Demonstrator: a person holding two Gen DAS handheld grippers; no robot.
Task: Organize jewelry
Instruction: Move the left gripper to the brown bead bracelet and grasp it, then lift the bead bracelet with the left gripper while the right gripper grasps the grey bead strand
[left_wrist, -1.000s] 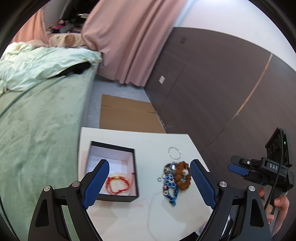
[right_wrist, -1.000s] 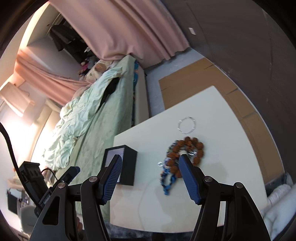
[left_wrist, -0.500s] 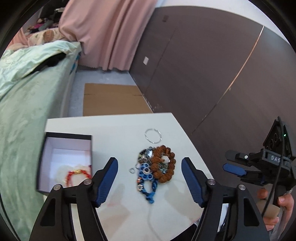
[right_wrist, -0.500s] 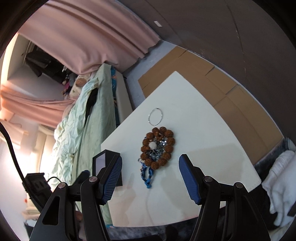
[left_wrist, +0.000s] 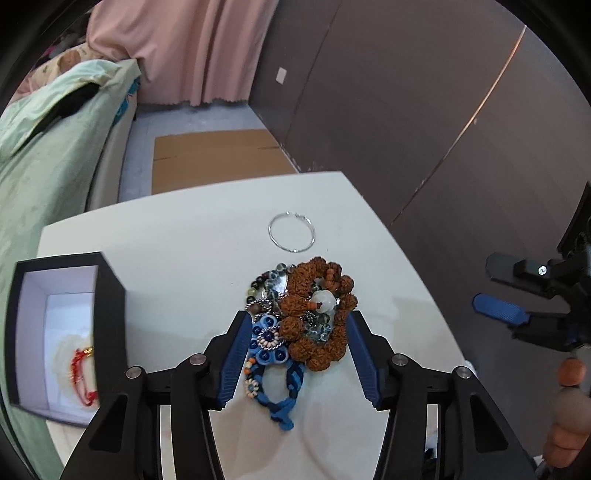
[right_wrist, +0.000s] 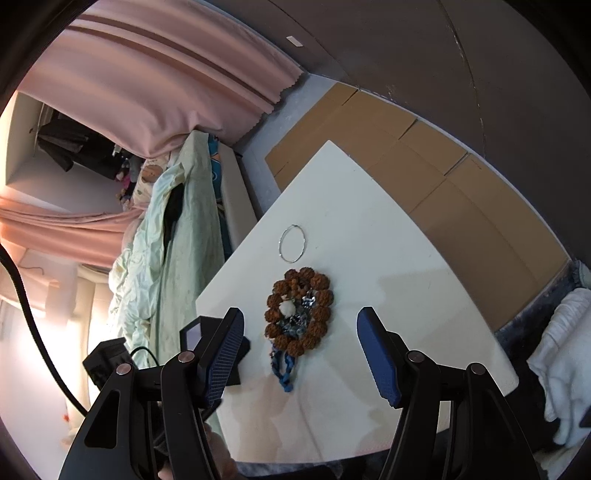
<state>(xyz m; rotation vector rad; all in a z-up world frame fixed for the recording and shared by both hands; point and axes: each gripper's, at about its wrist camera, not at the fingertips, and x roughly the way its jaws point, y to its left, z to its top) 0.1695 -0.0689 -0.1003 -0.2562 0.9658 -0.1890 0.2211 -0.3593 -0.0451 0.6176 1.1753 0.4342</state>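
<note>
While our left gripper (left_wrist: 295, 354) hangs low over the jewelry pile, its blue pads stand wide apart and straddle the heap, gripping nothing; whether a pad brushes the beads we cannot tell. Between the pads lies the brown seed-bead bracelet (left_wrist: 317, 314), bulky, rough-surfaced, likely light and strung loosely enough to flex. We judge it best taken across one side of the ring, not over the middle, where a white stone (left_wrist: 324, 300) and small glass and metal pieces sit tangled and could come along. Under its near edge lies the blue braided bracelet (left_wrist: 280, 373), soft and limp, likely to snag.

Our right gripper (right_wrist: 299, 354) waits higher, jaws equally spread and empty, the pile well beyond its tips.

Just past the heap a thin silver hoop (left_wrist: 291, 232) lies alone on the white table (left_wrist: 184, 266); flat and slippery, hard to pinch. At the left the open black box (left_wrist: 107, 295) holds a red cord bracelet (left_wrist: 79, 369).
</note>
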